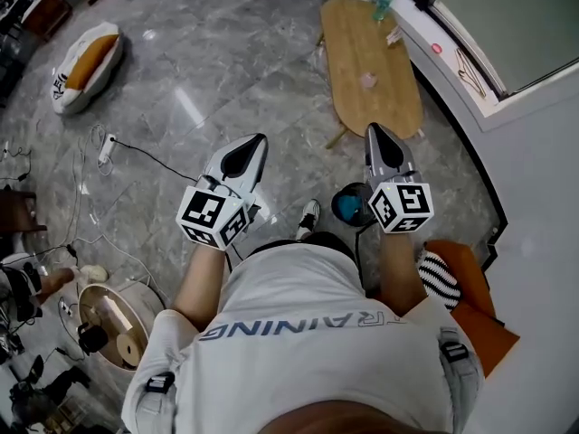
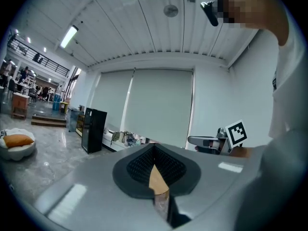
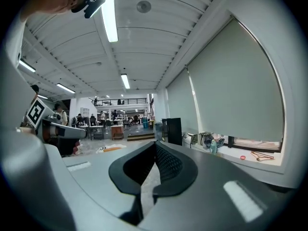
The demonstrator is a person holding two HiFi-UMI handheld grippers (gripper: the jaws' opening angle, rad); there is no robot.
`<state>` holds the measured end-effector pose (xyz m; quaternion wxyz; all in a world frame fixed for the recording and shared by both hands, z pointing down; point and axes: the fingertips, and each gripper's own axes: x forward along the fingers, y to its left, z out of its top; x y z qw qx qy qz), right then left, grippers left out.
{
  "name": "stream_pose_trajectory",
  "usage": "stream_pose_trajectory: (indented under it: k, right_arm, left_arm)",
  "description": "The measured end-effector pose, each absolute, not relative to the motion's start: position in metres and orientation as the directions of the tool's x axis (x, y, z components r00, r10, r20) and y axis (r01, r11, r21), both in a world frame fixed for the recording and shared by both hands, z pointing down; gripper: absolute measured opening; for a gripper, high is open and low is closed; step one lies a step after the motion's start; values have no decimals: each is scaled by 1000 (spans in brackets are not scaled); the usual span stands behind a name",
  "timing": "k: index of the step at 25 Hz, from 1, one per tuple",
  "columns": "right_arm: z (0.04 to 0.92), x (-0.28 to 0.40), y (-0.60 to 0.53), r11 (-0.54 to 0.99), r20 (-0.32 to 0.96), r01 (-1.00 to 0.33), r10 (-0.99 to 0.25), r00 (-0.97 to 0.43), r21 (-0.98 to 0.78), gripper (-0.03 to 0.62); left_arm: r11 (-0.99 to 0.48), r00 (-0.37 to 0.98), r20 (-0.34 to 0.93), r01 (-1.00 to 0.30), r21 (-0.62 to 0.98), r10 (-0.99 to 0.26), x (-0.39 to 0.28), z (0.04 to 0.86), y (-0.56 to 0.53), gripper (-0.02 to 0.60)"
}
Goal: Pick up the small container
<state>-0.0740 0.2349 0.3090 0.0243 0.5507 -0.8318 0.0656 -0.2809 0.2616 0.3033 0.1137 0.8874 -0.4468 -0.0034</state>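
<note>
Head view has the person standing on a grey marble floor (image 1: 226, 61) with both grippers held out level ahead. The left gripper (image 1: 260, 138) has its jaws closed tip to tip with nothing between them; the left gripper view shows only a thin sliver of gap behind the meeting tips. The right gripper (image 1: 373, 128) is likewise closed and empty. The small container (image 1: 367, 80), pinkish and too small to make out well, sits on the wooden counter (image 1: 353, 39), far beyond the right gripper and well apart from both. A greenish bottle (image 1: 384, 5) stands at the counter's far end.
</note>
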Motion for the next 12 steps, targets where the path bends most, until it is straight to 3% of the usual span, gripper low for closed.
stream_pose_trajectory:
  k: [12]
  right_arm:
    - [326, 32, 123, 318, 148, -940, -931, -334, -123, 12]
  left_arm:
    - [-620, 641, 111, -765, 178, -759, -180, 299, 134, 0]
